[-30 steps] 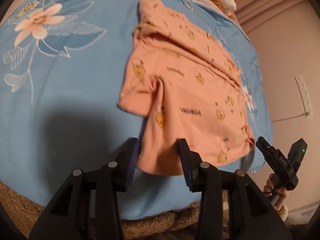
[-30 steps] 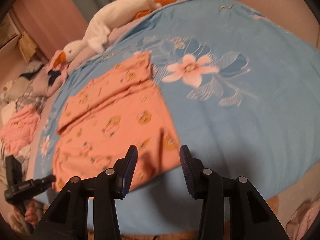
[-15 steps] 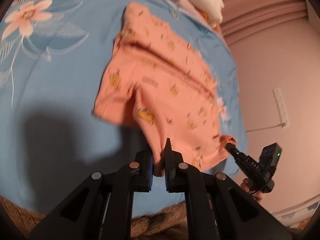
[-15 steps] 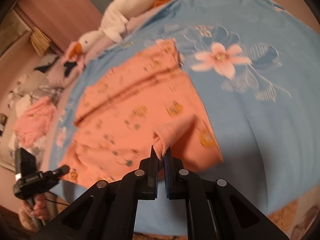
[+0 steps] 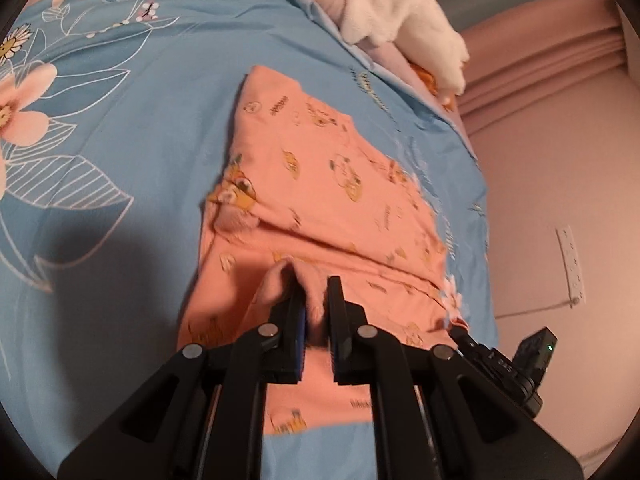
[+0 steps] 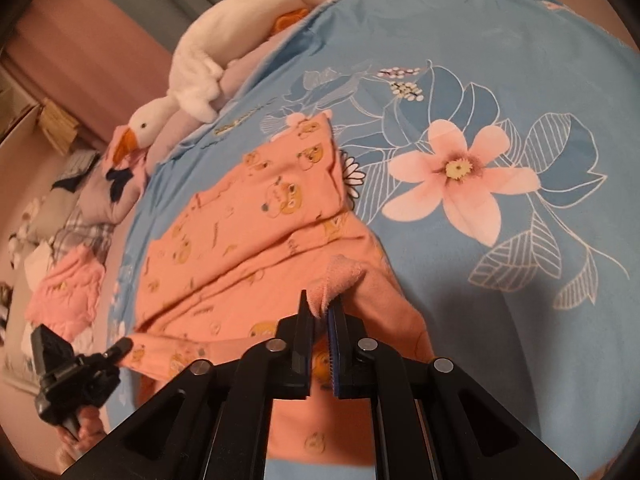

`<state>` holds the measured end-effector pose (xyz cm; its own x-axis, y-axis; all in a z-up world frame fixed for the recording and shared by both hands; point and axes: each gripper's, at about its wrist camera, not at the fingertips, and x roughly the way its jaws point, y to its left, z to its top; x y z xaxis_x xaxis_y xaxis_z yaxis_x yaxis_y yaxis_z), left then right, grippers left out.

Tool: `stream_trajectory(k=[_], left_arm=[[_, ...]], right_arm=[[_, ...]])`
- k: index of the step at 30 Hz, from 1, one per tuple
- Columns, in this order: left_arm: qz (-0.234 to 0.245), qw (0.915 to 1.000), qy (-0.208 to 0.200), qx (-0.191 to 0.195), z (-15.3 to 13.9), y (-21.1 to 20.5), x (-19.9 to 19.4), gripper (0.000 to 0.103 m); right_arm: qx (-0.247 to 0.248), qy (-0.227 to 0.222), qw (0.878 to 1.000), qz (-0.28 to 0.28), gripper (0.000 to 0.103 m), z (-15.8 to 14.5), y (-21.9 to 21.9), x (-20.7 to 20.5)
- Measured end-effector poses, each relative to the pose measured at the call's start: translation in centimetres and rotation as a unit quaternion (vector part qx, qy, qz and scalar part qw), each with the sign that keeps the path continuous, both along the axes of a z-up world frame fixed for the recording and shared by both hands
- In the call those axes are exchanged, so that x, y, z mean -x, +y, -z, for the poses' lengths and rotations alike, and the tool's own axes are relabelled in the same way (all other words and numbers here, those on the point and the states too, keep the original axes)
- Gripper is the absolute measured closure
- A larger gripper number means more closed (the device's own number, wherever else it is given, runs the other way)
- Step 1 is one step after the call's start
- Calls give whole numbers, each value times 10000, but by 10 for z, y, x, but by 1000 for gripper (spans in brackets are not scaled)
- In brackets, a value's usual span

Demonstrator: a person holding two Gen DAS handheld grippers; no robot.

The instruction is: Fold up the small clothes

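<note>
An orange printed small garment (image 5: 320, 184) lies on the blue floral bedsheet (image 5: 120, 120). Its near hem is lifted and doubled back over the rest. My left gripper (image 5: 315, 280) has a bunch of that hem between its pads, and its jaws are opening slightly. In the right wrist view the same garment (image 6: 248, 240) shows, with my right gripper (image 6: 322, 296) shut tight on the other end of the hem. Each view catches the other gripper at the garment's far corner: the right gripper (image 5: 500, 364) and the left gripper (image 6: 72, 368).
A white plush goose (image 6: 200, 68) lies along the bed's far edge on pinkish bedding. A pink quilted cloth (image 6: 64, 288) and a heap of clothes lie off the bed's left side. A wall socket strip (image 5: 572, 264) is at the right. The sheet (image 6: 520, 100) stretches wide to the right.
Both grippers went from open around the near hem to shut on it. They then carried the hem forward over the garment, folding it back on itself.
</note>
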<state>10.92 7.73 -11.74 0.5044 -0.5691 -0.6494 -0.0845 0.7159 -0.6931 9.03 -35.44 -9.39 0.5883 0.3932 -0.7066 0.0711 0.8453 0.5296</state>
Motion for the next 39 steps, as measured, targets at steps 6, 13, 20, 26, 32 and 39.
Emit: stream_trajectory(k=[6, 13, 20, 26, 32, 39], left_arm=[[-216, 9987, -456, -77, -14, 22, -6, 61], [-114, 9974, -410, -579, -21, 30, 3, 49], [566, 9792, -454, -1893, -11, -3, 15, 48], [1013, 9709, -439, -2125, 5, -23, 8, 48], [961, 9785, -305, -1798, 14, -28, -8, 68], [627, 9785, -401, -1924, 3, -23, 1, 98]], right_arm=[[-57, -234, 9994, 247, 74, -8, -6, -5], [378, -430, 9967, 579, 57, -24, -25, -3], [660, -211, 9966, 444, 49, -20, -46, 10], [860, 51, 9963, -71, 49, 1, -31, 8], [614, 129, 9974, -359, 54, 16, -18, -9], [645, -122, 9976, -221, 94, 3, -12, -1]])
